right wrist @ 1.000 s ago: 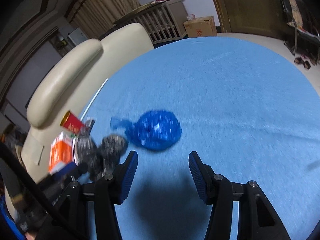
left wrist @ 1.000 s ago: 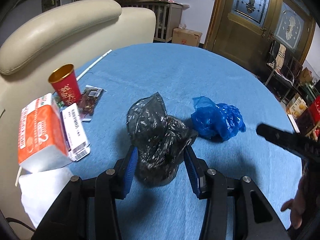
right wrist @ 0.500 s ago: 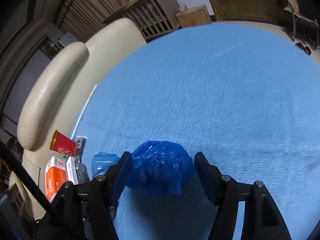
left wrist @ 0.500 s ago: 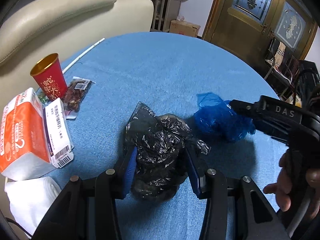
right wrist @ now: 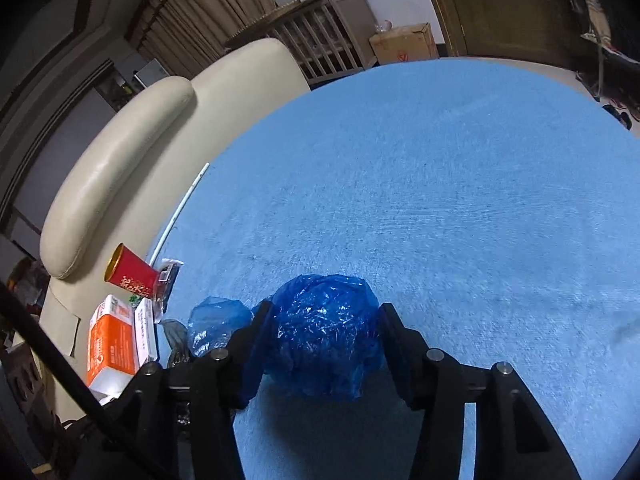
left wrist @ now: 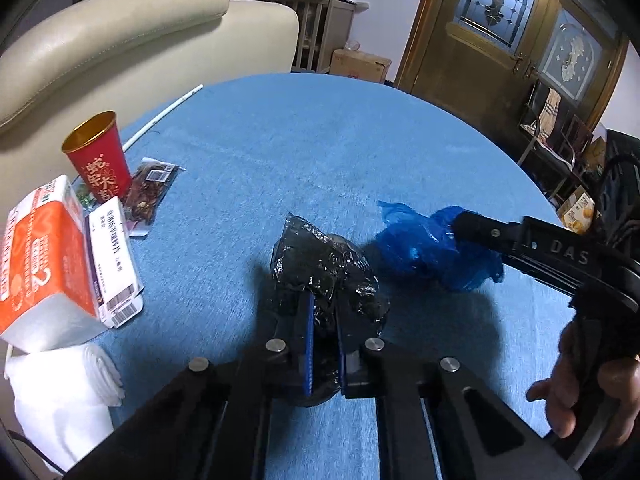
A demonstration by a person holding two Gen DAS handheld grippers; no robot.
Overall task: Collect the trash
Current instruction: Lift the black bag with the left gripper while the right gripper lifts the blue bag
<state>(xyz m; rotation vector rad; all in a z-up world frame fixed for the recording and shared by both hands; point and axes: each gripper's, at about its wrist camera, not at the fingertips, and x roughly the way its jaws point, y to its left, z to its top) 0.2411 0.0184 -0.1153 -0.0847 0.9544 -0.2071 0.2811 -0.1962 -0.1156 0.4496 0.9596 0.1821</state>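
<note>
A crumpled black plastic bag [left wrist: 320,264] lies on the round blue table [left wrist: 320,140]. My left gripper [left wrist: 322,300] is shut on its near side, the blue pads pinching the plastic. To its right lies a crumpled blue plastic bag [left wrist: 420,248] [right wrist: 324,332]. My right gripper [right wrist: 324,308] straddles this blue bag and its jaws are closing, with both fingers pressing into the bag's sides. In the left wrist view one black finger [left wrist: 480,230] of the right gripper lies against the blue bag, and a hand [left wrist: 580,392] holds the handle.
At the table's left edge stand a red paper cup [left wrist: 100,156], a snack wrapper [left wrist: 150,192], an orange tissue pack [left wrist: 40,248], a white carton [left wrist: 112,256] and white tissue [left wrist: 60,392]. A white straw [left wrist: 164,116] lies near a cream sofa [left wrist: 120,40].
My left gripper's jaws went from open around the black bag to shut on it. My right gripper came down over the blue bag and narrowed onto it.
</note>
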